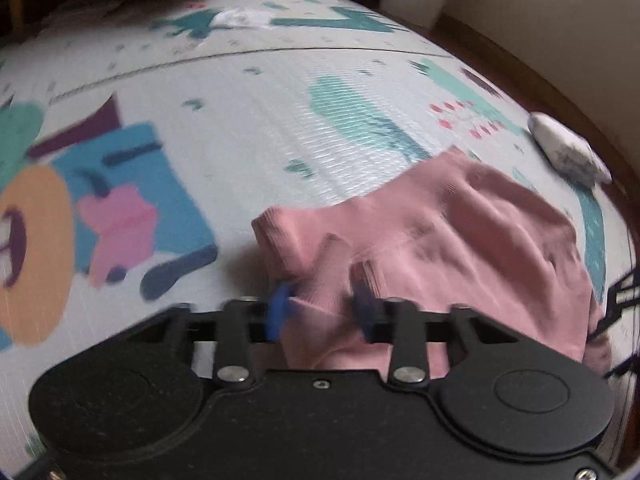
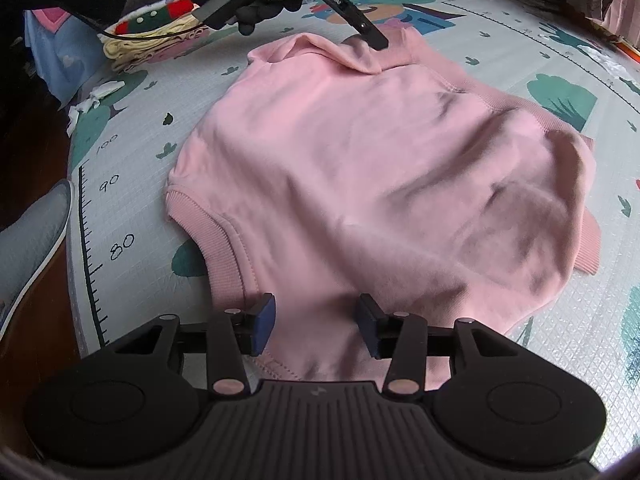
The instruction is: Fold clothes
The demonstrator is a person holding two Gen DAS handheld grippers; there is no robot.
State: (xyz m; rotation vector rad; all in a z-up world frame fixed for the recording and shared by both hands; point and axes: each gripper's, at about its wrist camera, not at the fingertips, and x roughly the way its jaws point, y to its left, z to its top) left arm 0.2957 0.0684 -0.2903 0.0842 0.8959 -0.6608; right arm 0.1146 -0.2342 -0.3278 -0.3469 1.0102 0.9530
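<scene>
A pink ribbed-edge top (image 2: 360, 168) lies spread on the printed play mat (image 2: 520, 20). At its far edge my left gripper (image 2: 376, 42), held by a black-gloved hand (image 2: 256, 0), pinches a raised ridge of the fabric. The left wrist view shows that pink fabric (image 1: 460, 240) bunched up between the two blue pads of the left gripper (image 1: 322, 308). My right gripper (image 2: 316, 320) sits over the top's near hem. Its pads stand apart, and the cloth lies flat between them without touching the left pad's face.
A stack of folded clothes (image 2: 160, 36) sits at the mat's far left corner, with white scraps (image 2: 96, 96) beside it. A grey shoe (image 2: 36, 232) rests on the wooden floor at the left. A crumpled white item (image 1: 568, 152) lies at the mat's edge near the wall.
</scene>
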